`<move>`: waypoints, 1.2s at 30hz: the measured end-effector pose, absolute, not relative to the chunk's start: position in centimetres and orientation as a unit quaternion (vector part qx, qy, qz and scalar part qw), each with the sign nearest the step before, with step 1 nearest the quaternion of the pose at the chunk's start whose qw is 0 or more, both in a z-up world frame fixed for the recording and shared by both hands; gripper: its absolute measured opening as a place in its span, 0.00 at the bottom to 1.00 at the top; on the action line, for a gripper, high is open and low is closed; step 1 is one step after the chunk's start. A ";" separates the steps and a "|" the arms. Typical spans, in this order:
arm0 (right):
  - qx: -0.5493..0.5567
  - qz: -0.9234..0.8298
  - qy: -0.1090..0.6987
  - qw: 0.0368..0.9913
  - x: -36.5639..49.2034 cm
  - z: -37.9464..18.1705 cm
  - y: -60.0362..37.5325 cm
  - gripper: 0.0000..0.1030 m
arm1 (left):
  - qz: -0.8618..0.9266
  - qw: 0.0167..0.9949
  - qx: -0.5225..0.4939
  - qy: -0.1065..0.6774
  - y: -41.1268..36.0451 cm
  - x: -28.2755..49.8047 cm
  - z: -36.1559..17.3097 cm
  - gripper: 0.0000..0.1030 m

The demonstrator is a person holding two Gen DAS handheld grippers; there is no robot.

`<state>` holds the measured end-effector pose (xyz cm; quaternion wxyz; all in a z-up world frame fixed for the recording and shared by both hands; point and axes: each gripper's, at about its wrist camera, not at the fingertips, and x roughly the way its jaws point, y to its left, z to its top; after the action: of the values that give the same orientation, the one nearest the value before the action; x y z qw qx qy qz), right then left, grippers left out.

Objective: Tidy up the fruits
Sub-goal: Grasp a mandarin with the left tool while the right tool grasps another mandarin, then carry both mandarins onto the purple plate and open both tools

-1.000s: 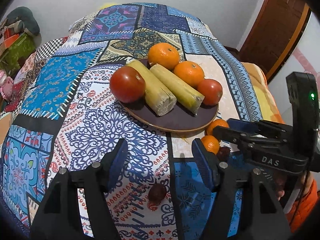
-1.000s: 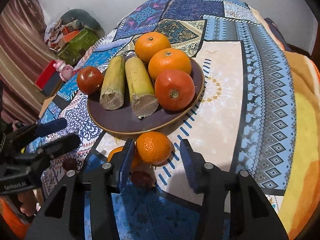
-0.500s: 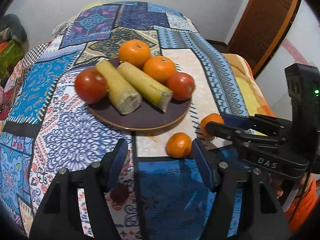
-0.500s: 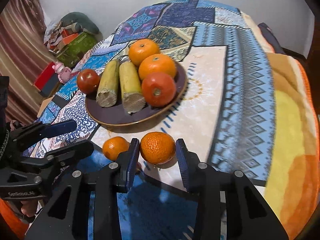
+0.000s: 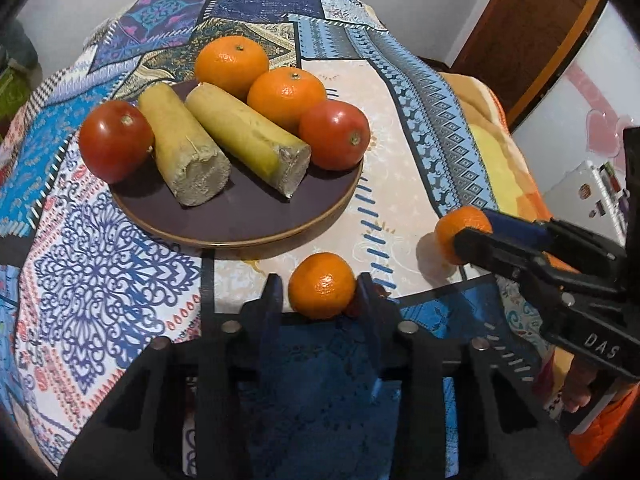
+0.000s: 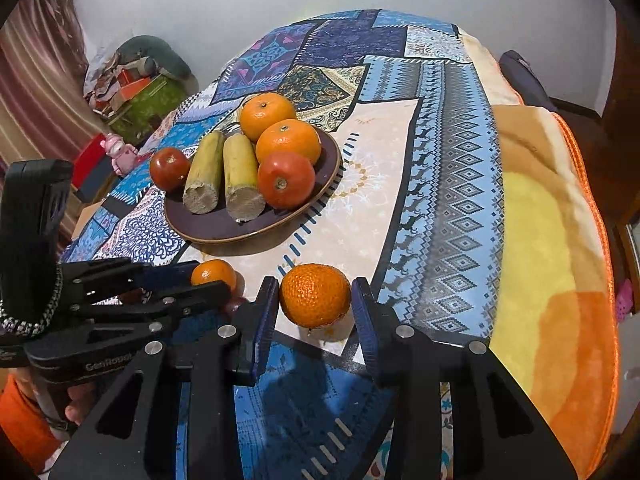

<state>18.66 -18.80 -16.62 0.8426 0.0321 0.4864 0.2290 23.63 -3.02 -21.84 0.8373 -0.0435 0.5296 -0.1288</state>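
- A small tangerine [image 5: 322, 285] is framed between the fingers of the left gripper [image 5: 320, 292], whose jaws have just been closing; the right-hand pad appears to touch the peel, a narrow gap is seen at the left-hand pad, and a firm pinch cannot be confirmed.
- A second, larger tangerine [image 6: 315, 294] is pinched by the right gripper [image 6: 316, 300], its blue pads pressed on both sides of the fruit, above the patterned tablecloth [image 6: 440, 184].
- Both tangerines are found at the near side of the brown plate [image 5: 240, 220], off its rim.
- On the plate, two oranges [image 5: 232, 65], two tomatoes [image 5: 115, 140] and two cut yellow-green stalks [image 5: 244, 136] are laid side by side.
- A small dark fruit [image 6: 234, 305] is glimpsed beside the left gripper's fingers, mostly hidden.
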 end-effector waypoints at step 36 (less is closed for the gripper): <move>-0.004 0.298 0.481 0.825 22.8 -17.2 -8.2 0.33 | -0.055 0.877 -0.065 0.472 5.6 26.3 -18.4 0.33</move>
<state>22.84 -8.18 -17.16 0.8250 -0.0037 0.4805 0.2975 26.28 5.56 -18.37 0.8773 -0.0646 0.4723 -0.0551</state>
